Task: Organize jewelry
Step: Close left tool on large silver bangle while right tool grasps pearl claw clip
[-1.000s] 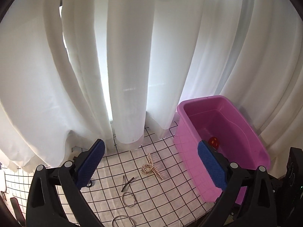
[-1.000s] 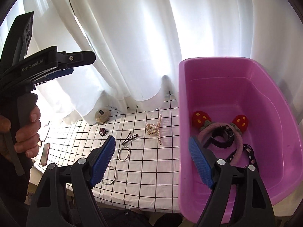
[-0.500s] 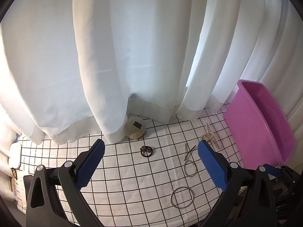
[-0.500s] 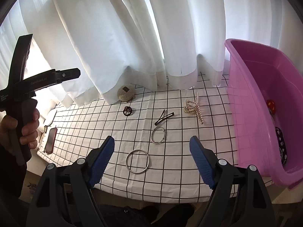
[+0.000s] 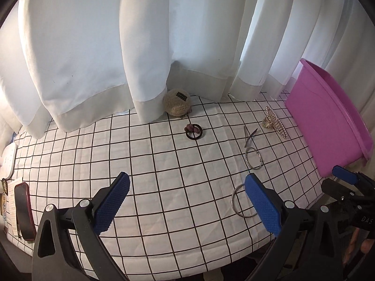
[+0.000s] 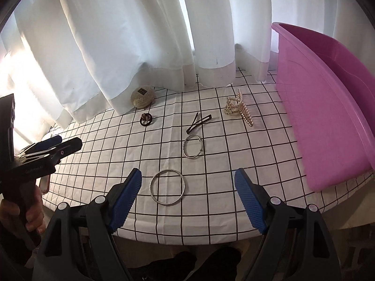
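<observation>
**Jewelry spread on a gridded cloth beside a pink tub**

Cloth (image 6: pixel 246 161) of white fabric ruled in black squares covers the table, with pale curtains (image 6: pixel 140 35) hanging to its far edge. A glossy pink plastic tub (image 6: pixel 328 107) stands at the right end; its contents cannot be seen from either view. On the cloth lie a large silver bangle (image 6: pixel 167 186), a thinner bangle (image 6: pixel 192 146) beyond it, a dark hairpin (image 6: pixel 198 123), a pearl-studded claw clip (image 6: pixel 239 107), a dark ring-shaped hair tie (image 6: pixel 146 119) and a woven beige pouch (image 6: pixel 142 96) against the curtain hem. A phone (image 5: pixel 23 210) lies at the left end. The left gripper (image 5: pixel 185 207) and the right gripper (image 6: pixel 187 197) both hover with jaws spread wide, holding nothing; the large bangle sits just ahead of the right one.
</observation>
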Demonstrator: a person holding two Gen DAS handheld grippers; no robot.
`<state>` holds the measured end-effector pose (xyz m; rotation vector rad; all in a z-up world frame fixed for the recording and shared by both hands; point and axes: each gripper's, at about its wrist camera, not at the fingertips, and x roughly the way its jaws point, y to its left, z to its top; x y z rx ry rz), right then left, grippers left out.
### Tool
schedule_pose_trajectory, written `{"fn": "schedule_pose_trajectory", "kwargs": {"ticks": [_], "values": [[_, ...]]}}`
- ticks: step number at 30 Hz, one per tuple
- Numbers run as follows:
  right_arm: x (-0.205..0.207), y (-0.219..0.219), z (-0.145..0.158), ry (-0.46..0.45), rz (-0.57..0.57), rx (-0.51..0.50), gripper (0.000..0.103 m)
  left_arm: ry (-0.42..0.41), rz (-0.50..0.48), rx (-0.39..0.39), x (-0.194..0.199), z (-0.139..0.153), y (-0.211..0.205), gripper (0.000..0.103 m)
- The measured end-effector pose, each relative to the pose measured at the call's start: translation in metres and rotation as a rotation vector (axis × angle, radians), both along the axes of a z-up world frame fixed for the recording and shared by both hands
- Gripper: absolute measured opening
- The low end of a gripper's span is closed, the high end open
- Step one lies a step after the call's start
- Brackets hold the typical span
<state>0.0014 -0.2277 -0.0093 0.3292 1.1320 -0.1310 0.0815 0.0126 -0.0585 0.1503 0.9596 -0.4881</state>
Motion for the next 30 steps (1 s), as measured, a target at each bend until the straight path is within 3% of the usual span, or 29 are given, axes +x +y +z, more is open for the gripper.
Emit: {"fn": "schedule_pose_trajectory", "kwargs": {"ticks": [7, 13, 22, 30], "values": [[0.009, -0.036, -0.02, 0.007, -0.014, -0.063, 0.078, 0.055, 0.116, -0.047, -0.026, -0.031, -0.009, 0.097], [0.026, -0.074, -0.05, 0.014, 0.016, -0.032, 0.078, 0.085, 0.221, -0.007, -0.05, -0.06, -0.041, 0.097], [0.049, -0.102, -0.089, 0.001, 0.135, -0.028, 0.078, 0.059, 0.43, -0.013, -0.084, -0.09, -0.089, 0.097], [0.078, -0.113, -0.124, 0.034, 0.125, -0.043, 0.078, 0.046, 0.535, -0.002, -0.085, -0.11, -0.112, 0.097]]}}
